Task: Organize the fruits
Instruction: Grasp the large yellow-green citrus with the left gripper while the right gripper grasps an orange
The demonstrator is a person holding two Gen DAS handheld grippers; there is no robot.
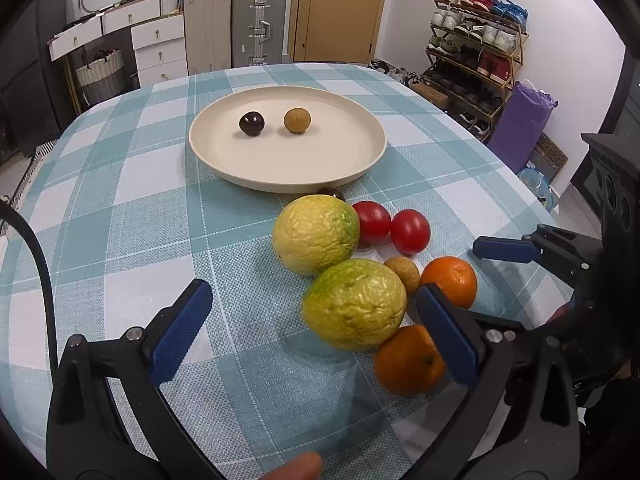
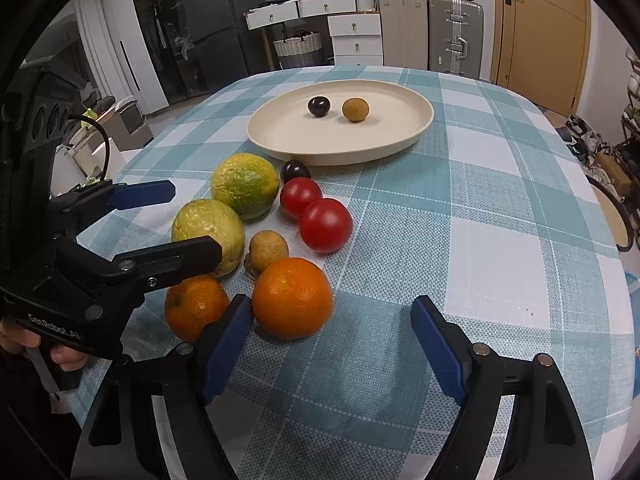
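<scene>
My left tongs (image 1: 314,332) hung spread over the tabletop (image 1: 120,216), pinching nothing, the nearer green-yellow fruit (image 1: 354,304) lying between the two arms. Beyond, the plate (image 1: 288,178) held only a dark plum (image 1: 252,123) and a brown longan (image 1: 297,120); the rest sat heaped in front of it. My right tongs (image 2: 332,340) were spread too, empty, just beside the bigger orange (image 2: 292,298). I judged the sorting barely begun. Next I needed to centre one pair on a single fruit, squeeze gently, and carry it to the plate.
</scene>
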